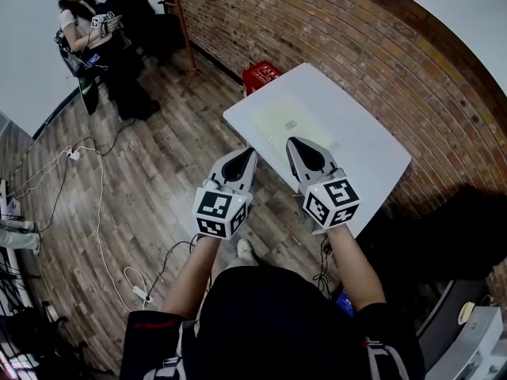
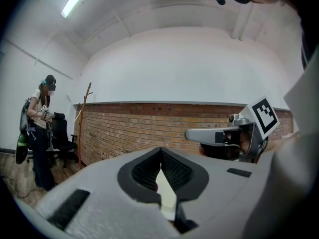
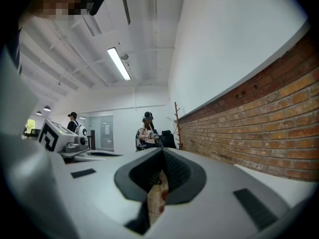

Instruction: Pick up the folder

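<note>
The folder lies flat and untouched on the white table, and the left gripper and right gripper hover by its near edge, both closed and empty, so the whole pickup is left to do.

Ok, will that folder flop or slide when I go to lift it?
The folder lies thin and flat on the table, so it is probably light and may sag if lifted by one edge. Both surfaces look smooth, so a push would likely slide it. It should not roll or tip.
</note>
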The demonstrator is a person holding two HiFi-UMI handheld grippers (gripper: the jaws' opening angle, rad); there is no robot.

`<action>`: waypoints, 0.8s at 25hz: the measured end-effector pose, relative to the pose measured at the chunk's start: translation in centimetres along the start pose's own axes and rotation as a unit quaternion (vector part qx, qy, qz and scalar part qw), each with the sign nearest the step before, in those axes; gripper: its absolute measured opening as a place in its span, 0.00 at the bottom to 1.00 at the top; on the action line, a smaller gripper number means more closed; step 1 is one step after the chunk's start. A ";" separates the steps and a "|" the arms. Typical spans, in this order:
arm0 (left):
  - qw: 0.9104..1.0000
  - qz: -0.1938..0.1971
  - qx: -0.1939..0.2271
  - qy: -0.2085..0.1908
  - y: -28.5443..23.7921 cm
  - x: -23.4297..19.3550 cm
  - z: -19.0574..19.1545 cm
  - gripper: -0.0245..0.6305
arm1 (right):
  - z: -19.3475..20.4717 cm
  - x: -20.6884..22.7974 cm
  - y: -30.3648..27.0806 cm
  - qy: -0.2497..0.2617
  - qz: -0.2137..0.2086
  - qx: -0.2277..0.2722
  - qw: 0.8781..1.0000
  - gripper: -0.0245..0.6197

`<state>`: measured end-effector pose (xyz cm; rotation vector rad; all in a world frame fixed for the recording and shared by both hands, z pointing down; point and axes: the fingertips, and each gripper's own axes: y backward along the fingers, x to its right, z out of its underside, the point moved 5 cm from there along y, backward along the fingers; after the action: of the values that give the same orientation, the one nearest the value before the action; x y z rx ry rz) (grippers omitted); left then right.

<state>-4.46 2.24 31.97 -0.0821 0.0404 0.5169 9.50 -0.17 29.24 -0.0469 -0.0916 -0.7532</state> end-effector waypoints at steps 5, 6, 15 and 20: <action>1.000 0.014 0.000 -0.003 -1.7 -3.1 -0.9 0.07 | -0.7 0.6 -3.3 0.007 0.005 -0.005 1.000 0.08; 1.000 0.016 -0.001 -0.003 -2.0 -3.8 -1.1 0.07 | -0.9 0.7 -4.0 0.008 0.008 -0.004 1.000 0.08; 0.999 0.034 0.001 -0.009 -4.0 -9.2 -2.1 0.07 | -1.5 1.0 -9.2 0.009 0.028 -0.004 1.000 0.08; 0.999 0.038 0.001 -0.007 -4.4 -11.3 -2.1 0.07 | -1.2 0.7 -11.0 0.011 0.032 -0.008 0.999 0.08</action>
<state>-12.12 -7.37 30.88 -0.0763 0.0312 0.5939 2.57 -8.74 28.26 -0.0570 -0.0623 -0.6909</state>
